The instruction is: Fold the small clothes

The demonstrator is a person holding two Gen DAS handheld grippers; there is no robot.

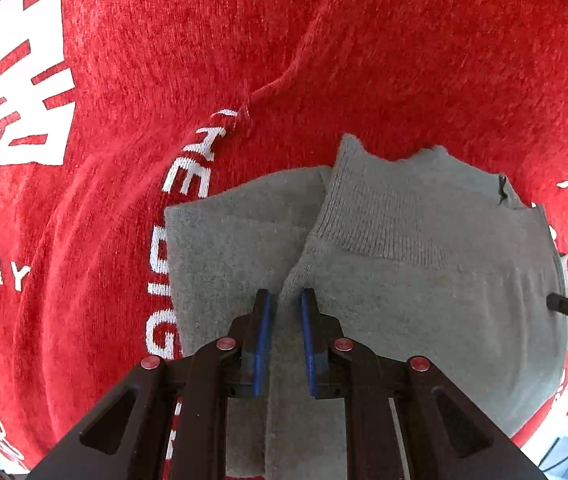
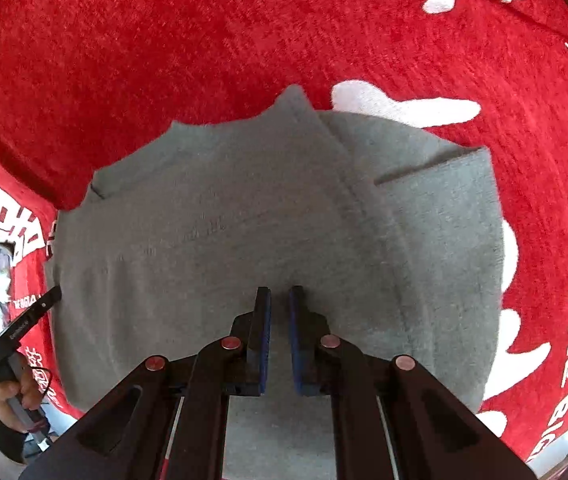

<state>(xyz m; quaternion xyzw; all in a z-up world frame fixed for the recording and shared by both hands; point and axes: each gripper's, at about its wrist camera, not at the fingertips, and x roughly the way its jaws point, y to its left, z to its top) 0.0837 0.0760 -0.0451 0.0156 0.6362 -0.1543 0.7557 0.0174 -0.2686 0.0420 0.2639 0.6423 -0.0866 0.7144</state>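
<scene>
A red plush cloth (image 1: 204, 40) with white lettering and large white characters covers the whole surface under everything. On it lies the grey knit garment (image 1: 424, 280), the landmark here, spread mostly flat with one part folded over the rest.

The left wrist view shows a ribbed band (image 1: 372, 216) on the garment's far side and a diagonal edge where the upper layer overlaps a lower grey layer toward the lettering "THE BIG". It also shows a small dark mark at the garment's far right corner. The right wrist view shows none of the ribbing clearly. Instead it gives the garment's scalloped far edge, a long seam running away toward the far edge, and a folded flap (image 2: 440, 176) at the far right.

The left claw (image 1: 286, 294) pinches a raised ridge of the grey fabric between its blue pads, near the garment's near edge. The right claw (image 2: 280, 292) is nearly pressed together over the garment; I cannot tell whether fabric is caught in it.

Only the right wrist view shows the person's hand (image 2: 14, 394) gripping the other tool's handle, beyond the garment's left edge.
</scene>
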